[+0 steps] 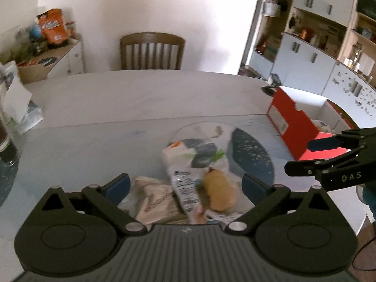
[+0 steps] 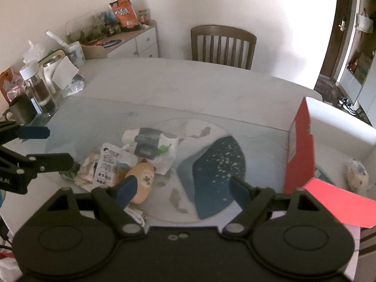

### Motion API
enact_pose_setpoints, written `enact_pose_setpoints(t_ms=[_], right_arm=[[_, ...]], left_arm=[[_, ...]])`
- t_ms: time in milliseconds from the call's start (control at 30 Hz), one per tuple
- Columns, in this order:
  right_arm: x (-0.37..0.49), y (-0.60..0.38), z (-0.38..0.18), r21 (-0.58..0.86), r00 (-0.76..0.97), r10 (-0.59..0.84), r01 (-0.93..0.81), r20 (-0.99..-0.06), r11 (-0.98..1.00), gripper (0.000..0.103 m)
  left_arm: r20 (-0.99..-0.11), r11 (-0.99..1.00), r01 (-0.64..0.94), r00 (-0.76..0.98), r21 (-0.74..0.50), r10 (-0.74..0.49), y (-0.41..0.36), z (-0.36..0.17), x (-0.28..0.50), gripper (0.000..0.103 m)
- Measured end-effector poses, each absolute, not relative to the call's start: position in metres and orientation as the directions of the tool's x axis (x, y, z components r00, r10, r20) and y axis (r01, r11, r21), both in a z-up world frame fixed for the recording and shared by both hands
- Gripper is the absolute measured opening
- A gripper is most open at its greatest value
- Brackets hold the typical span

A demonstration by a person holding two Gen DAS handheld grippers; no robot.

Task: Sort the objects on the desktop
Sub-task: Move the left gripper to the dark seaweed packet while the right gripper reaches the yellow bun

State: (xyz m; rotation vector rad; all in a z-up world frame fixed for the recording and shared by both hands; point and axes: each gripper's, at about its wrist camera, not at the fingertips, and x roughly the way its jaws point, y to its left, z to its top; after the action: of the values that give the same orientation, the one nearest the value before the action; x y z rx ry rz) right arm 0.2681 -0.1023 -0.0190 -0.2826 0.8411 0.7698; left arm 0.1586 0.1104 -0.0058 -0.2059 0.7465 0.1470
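Packets (image 1: 185, 188) ×4, box (image 1: 293, 127) ×1

The table (image 1: 145, 98) is pale grey-white. On it lies a round mat (image 2: 218, 164), light with small brown fish shapes and a dark blue patch speckled with yellow dots. The box (image 1: 291, 127) is bright red outside and white inside. A white snack packet (image 2: 107, 164) carries black characters, another white packet (image 2: 150, 145) has a dark panel and green marks, and a rounded pouch (image 1: 219, 191) is yellow-tan. A beige wrapper (image 1: 155, 199) shows faint reddish print. The left gripper (image 1: 185, 183) and right gripper (image 2: 185, 188) are black with blue pads (image 2: 128, 189). The chair (image 1: 152, 51) is brown wood.
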Motion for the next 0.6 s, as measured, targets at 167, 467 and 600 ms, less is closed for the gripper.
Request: enact_pose_setpoints(t_ms=[167, 467, 600], right_arm=[[0.264, -0.086, -0.026, 0.072, 0.414, 0.501, -0.712, -0.76, 0.699, 0.085], [0.261, -0.06, -0.044, 0.067, 0.387, 0.493, -0.73, -0.779, 0.68, 0.085], [0.262, -0.051, -0.054, 0.069, 0.374, 0.484, -0.732, -0.791, 0.678, 0.084]], left_arm=[[-0.698, 0.958, -0.253, 0.711, -0.137, 0.087, 0.129, -0.016, 0.151, 0.102], [-0.74, 0.938, -0.317, 0.664, -0.144, 0.111, 0.158, -0.045, 0.143, 0.102], [-0.759, 0.926, -0.342, 0.641, -0.157, 0.108, 0.168, -0.059, 0.143, 0.101]])
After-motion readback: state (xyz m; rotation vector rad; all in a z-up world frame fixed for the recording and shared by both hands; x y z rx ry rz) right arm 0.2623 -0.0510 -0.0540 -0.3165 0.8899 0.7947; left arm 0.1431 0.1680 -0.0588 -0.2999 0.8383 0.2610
